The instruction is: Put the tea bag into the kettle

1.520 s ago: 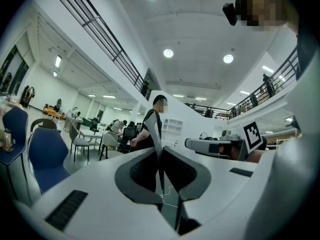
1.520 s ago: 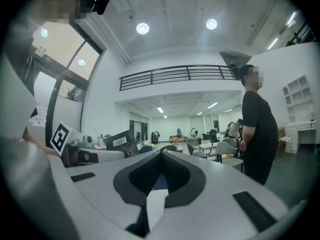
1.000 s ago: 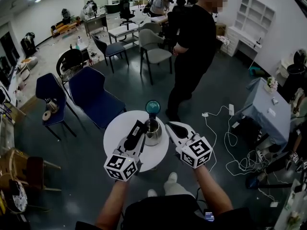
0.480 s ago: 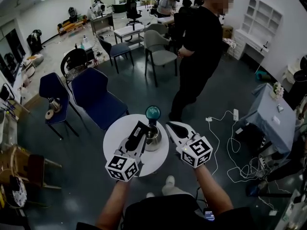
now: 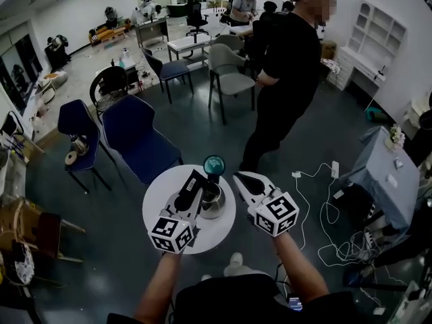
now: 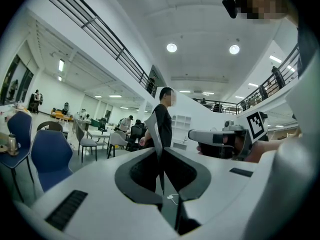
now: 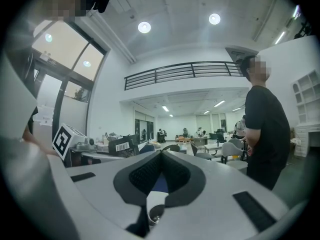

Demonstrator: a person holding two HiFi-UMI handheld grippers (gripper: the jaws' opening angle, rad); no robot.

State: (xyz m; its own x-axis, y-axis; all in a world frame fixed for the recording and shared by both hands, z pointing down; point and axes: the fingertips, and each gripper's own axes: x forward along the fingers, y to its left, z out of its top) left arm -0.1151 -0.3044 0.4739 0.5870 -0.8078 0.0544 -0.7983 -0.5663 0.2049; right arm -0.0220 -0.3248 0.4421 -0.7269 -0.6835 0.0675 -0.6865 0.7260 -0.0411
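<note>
Big open-plan workspace, part office, part lab.
- High white hall; round ceiling lights (image 7: 144, 27); upper gallery with dark railing (image 7: 180, 73).
- Dark grey floor (image 5: 202, 133).
- Desks (image 5: 192, 42) in rows at far end, people (image 5: 246, 5) gathered there.
- Loose seating: blue chairs (image 5: 135, 137), grey chair (image 5: 229, 76), black office chair (image 5: 197, 19).
- White cables (image 5: 324, 201) and power strip (image 5: 334, 169) trailing over floor.
- White shelf unit (image 5: 381, 36) against right wall.
- Small round white table (image 5: 158, 194) in foreground; person in black (image 5: 283, 79) standing near it.
- Gear and clutter piled along left wall.
</note>
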